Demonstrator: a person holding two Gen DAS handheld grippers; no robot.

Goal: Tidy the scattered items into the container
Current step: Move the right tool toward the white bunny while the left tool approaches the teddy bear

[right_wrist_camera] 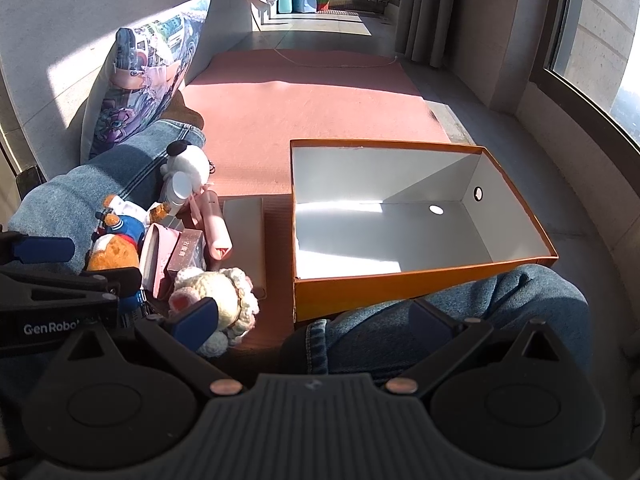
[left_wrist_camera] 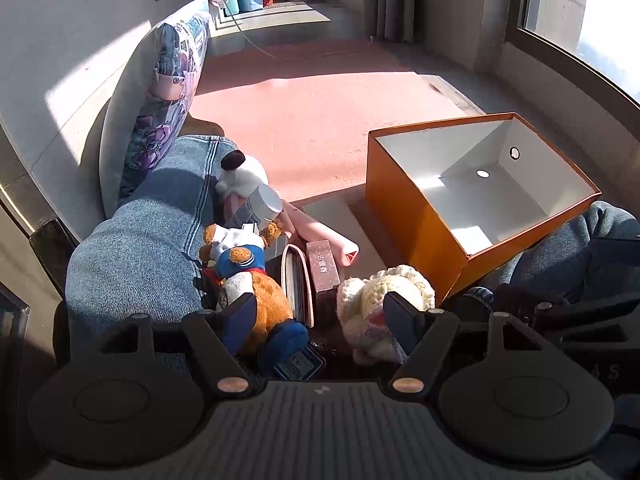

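Pile of toys directly ahead of the left gripper; orange box ahead and to its right.

Both grippers spread wide, nothing between the jaws. Stuffed bear lying lengthwise along the left gripper's pointing line, against its left finger; cream knitted toy against its right finger. Right gripper poised over a denim-clad leg, box just ahead, pile off to its left. Left gripper judged nearer for a first pick.
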